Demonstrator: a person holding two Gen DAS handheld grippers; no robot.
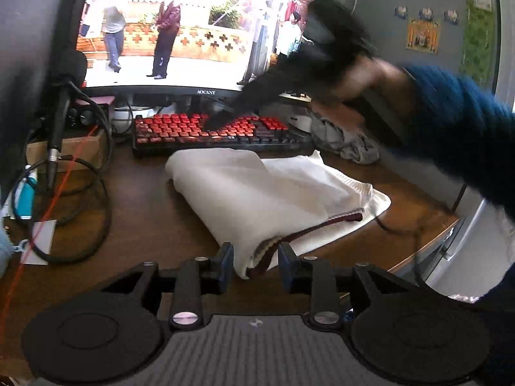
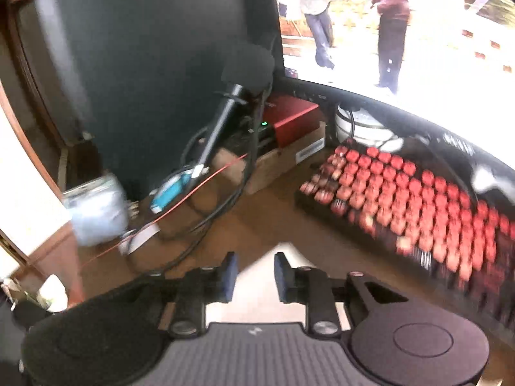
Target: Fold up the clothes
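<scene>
While both tongs (image 1: 256, 262) (image 2: 256, 276) gape, white garment (image 1: 257, 193) unheld.

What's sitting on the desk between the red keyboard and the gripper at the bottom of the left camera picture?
In the left wrist view, a folded white garment lies between the keyboard and the left gripper, its near edge between the open fingers.

one white folded cloth (image 1: 257, 193), one grey crumpled cloth (image 1: 347, 141), one red keyboard (image 1: 212, 128), one big screen (image 1: 193, 25), one microphone (image 1: 61, 103), one red box (image 2: 289, 117), two grippers: left (image 1: 256, 265), right (image 2: 256, 276).
</scene>
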